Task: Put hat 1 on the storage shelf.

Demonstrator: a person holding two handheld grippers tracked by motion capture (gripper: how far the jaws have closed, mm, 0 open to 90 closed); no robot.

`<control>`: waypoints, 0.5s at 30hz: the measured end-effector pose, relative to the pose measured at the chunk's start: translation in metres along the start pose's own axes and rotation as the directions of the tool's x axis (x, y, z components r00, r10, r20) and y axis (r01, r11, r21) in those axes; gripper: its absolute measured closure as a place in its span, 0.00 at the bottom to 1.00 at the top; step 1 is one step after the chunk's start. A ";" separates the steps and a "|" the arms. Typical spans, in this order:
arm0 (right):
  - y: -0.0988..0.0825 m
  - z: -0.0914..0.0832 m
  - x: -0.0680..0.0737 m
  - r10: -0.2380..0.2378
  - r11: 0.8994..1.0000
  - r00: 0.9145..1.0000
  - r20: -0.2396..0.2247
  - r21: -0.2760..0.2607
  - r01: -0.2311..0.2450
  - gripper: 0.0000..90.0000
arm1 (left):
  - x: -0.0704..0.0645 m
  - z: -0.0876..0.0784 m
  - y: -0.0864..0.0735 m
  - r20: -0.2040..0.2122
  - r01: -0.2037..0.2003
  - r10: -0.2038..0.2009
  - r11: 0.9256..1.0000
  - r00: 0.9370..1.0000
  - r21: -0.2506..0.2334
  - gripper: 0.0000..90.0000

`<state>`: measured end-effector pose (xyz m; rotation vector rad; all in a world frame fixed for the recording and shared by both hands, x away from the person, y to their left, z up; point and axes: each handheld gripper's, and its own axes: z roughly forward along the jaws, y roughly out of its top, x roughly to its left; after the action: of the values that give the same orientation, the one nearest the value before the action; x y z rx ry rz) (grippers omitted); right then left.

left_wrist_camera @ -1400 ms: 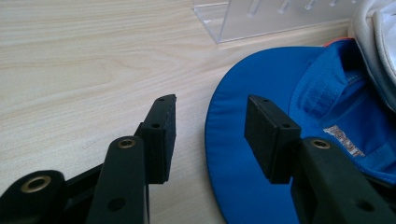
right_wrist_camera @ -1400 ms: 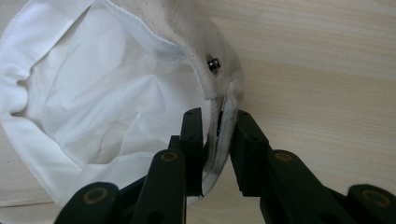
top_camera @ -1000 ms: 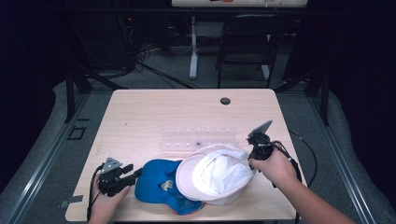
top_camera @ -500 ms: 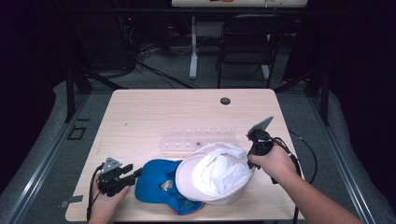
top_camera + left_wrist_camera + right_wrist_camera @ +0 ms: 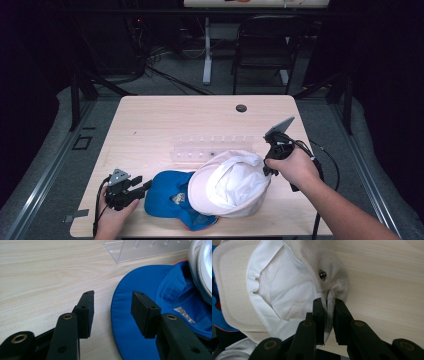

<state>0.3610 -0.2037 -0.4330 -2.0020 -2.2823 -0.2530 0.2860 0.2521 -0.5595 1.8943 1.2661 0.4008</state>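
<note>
A white cap (image 5: 230, 182) lies upside down at the table's front, partly over a blue cap (image 5: 167, 192). My right gripper (image 5: 266, 169) is shut on the white cap's (image 5: 287, 290) back edge, and the fabric is pinched between the pads of my right gripper (image 5: 328, 302). That edge is raised a little off the wood. My left gripper (image 5: 145, 186) rests at the front left, open. In the left gripper view, my left gripper (image 5: 112, 297) straddles the rim of the blue cap's (image 5: 140, 282) brim, with one pad over bare table and one over the brim.
A clear plastic rack (image 5: 210, 147) lies behind the caps, across the middle of the wooden table (image 5: 150, 120). A black cable hole (image 5: 241, 108) sits near the far edge. A chair (image 5: 265, 50) stands beyond the table.
My right gripper has risen slightly, pulling the white cap's back edge up with it. The left gripper and the blue cap have stayed where they were.
</note>
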 end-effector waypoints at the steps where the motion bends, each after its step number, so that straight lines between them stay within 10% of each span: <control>1: 0.000 -0.001 0.002 0.003 1.000 1.000 -0.006 -0.004 -0.003 0.91 | 0.000 0.000 0.000 0.000 0.000 0.000 1.000 1.000 0.000 0.60; 8: 0.003 -0.020 0.020 -0.024 1.000 1.000 0.017 -0.001 0.024 0.91 | 0.001 0.001 0.000 -0.006 0.004 -0.004 1.000 1.000 -0.003 0.60; 15: 0.004 -0.039 0.034 -0.024 1.000 0.997 -0.078 0.000 0.024 0.91 | 0.002 0.001 -0.001 -0.006 0.010 -0.010 1.000 1.000 -0.005 0.60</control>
<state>0.3592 -0.1770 -0.3883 -1.9292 -2.2603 -0.3256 0.2869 0.2539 -0.5607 1.8834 1.2774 0.4042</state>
